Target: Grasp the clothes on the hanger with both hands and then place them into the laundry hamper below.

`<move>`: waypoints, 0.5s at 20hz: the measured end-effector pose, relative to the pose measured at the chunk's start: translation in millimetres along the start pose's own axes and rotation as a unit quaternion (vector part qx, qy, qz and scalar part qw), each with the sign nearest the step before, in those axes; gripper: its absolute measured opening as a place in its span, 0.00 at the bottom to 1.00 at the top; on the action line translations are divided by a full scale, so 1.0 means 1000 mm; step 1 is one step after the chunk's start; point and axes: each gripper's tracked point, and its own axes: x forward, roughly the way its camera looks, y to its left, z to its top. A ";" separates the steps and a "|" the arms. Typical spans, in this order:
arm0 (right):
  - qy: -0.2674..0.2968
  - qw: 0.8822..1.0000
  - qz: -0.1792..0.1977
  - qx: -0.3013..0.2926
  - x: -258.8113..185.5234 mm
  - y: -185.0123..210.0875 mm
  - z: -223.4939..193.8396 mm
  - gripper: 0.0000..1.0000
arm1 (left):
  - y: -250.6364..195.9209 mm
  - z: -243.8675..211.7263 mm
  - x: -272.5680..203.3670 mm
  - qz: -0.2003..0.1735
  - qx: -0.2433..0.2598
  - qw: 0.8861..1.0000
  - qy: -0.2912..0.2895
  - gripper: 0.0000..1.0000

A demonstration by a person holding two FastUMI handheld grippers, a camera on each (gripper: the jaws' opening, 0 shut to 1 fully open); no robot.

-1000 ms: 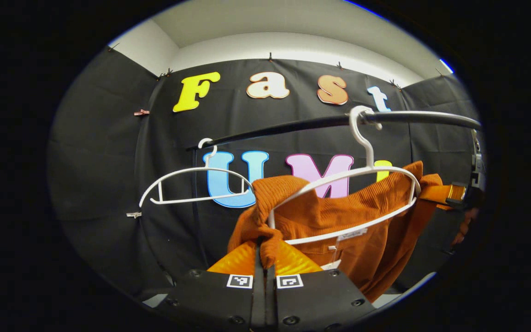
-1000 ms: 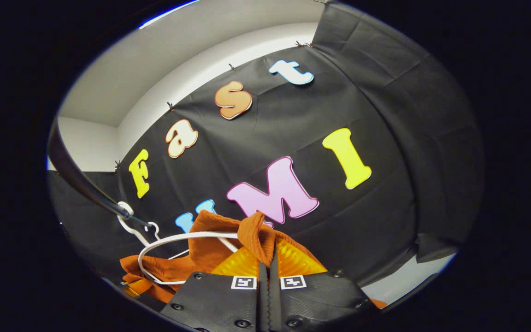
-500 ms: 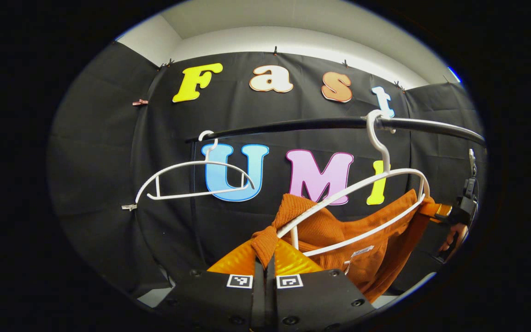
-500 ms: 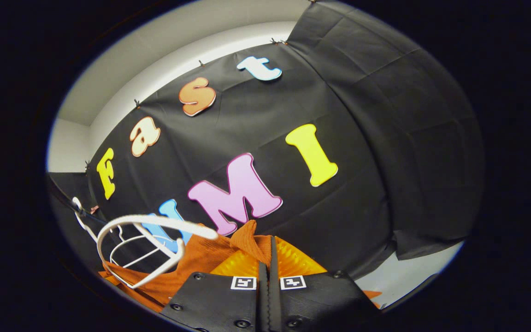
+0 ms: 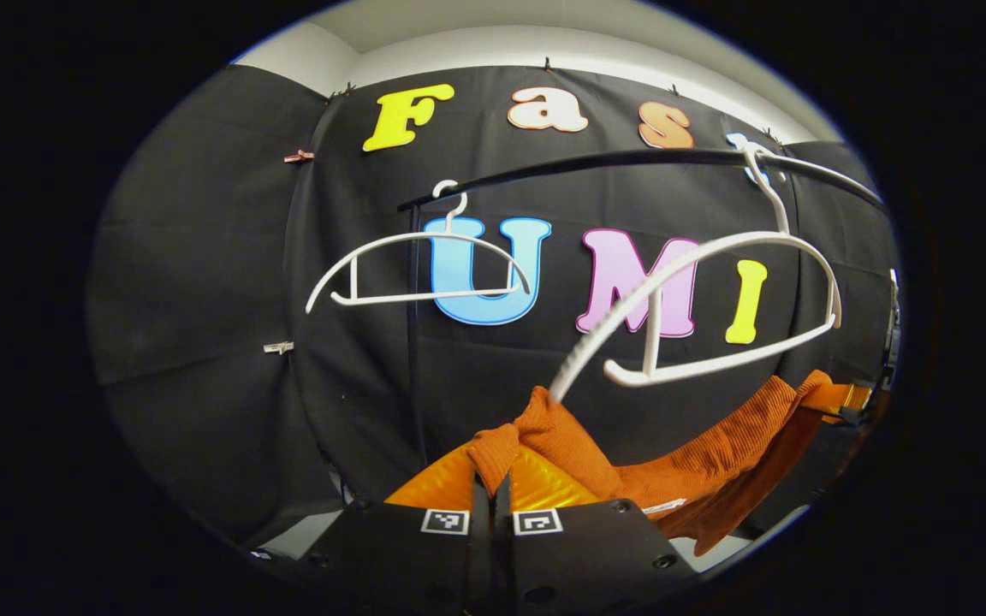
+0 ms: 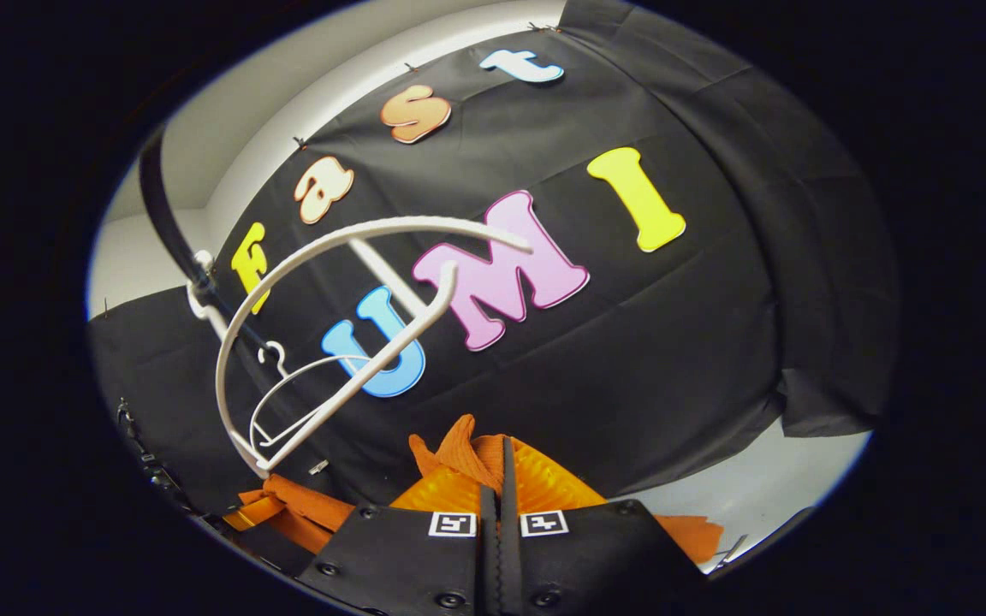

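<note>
both hand-held grippers [image 5: 493, 479] [image 6: 499, 479] pinch orange garment [image 5: 698, 462], below hanger [image 5: 715, 299].

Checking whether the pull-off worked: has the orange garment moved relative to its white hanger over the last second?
Yes. The orange garment has dropped: it draped over the white hanger before, and now hangs below it, clear of its bars.

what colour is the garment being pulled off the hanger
Burnt orange garment, best in the left gripper view.
</note>
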 end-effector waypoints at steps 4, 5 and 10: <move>0.033 0.999 0.032 -0.012 -0.011 0.035 -0.034 0.05 | -0.028 -0.021 -0.009 -0.043 0.016 0.999 0.011 0.05; 0.041 0.998 0.041 -0.015 -0.015 0.044 -0.042 0.05 | -0.039 -0.022 -0.012 -0.057 0.016 0.998 0.012 0.05; 0.077 0.993 0.089 -0.015 -0.027 0.094 -0.070 0.04 | -0.100 -0.009 -0.030 -0.132 0.010 0.991 -0.002 0.05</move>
